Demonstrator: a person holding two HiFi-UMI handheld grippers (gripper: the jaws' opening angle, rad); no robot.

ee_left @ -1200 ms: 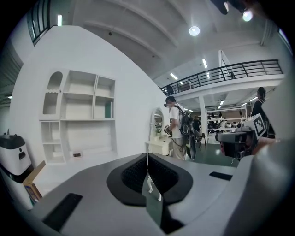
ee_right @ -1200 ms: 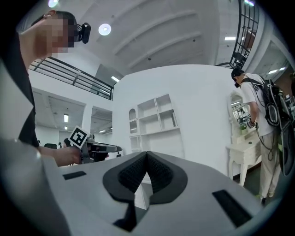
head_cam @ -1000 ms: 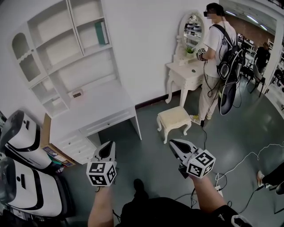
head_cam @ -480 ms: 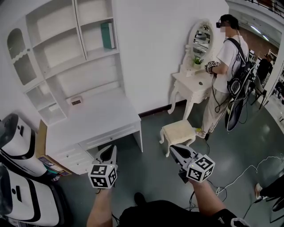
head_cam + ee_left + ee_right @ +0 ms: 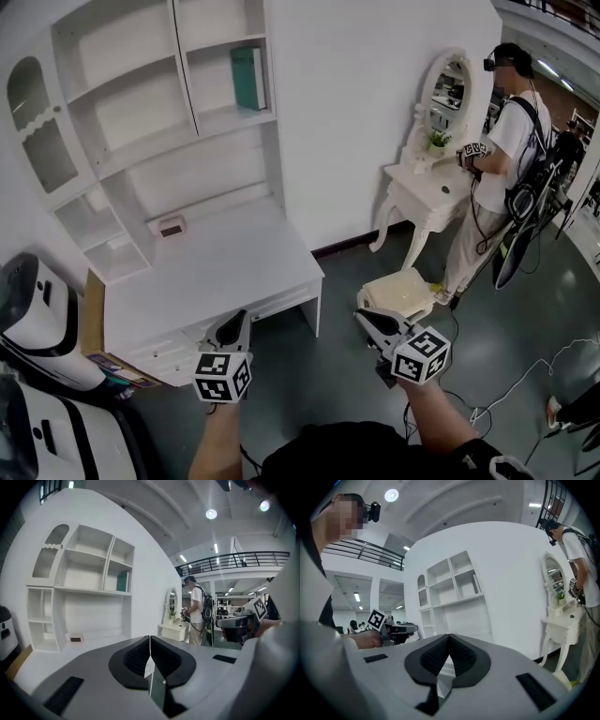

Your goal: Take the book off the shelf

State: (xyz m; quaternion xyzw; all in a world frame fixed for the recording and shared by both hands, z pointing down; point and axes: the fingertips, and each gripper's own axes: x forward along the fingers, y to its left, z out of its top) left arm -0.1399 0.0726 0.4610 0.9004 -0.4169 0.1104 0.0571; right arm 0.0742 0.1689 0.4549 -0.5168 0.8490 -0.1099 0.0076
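Note:
A teal book (image 5: 248,79) stands upright in the upper right compartment of the white shelf unit (image 5: 141,141) above the desk (image 5: 202,272). It also shows as the teal book (image 5: 123,581) in the left gripper view and as a thin upright book (image 5: 475,584) in the right gripper view. My left gripper (image 5: 234,326) hangs at the desk's front edge, shut and empty. My right gripper (image 5: 364,317) is held over the floor right of the desk, jaws together with nothing between them. Both are well below and short of the book.
A small grey device (image 5: 171,226) lies at the back of the desk. A person (image 5: 497,169) stands at a white vanity table (image 5: 427,192) with an oval mirror; a cream stool (image 5: 403,291) sits before it. White machines (image 5: 37,328) and a cardboard box (image 5: 92,319) stand at the left. Cables (image 5: 525,375) run on the floor.
The desk and shelf have come nearer and shifted right in the head view. Both grippers have moved forward with them, still shut; the left one now reaches the desk's front edge.

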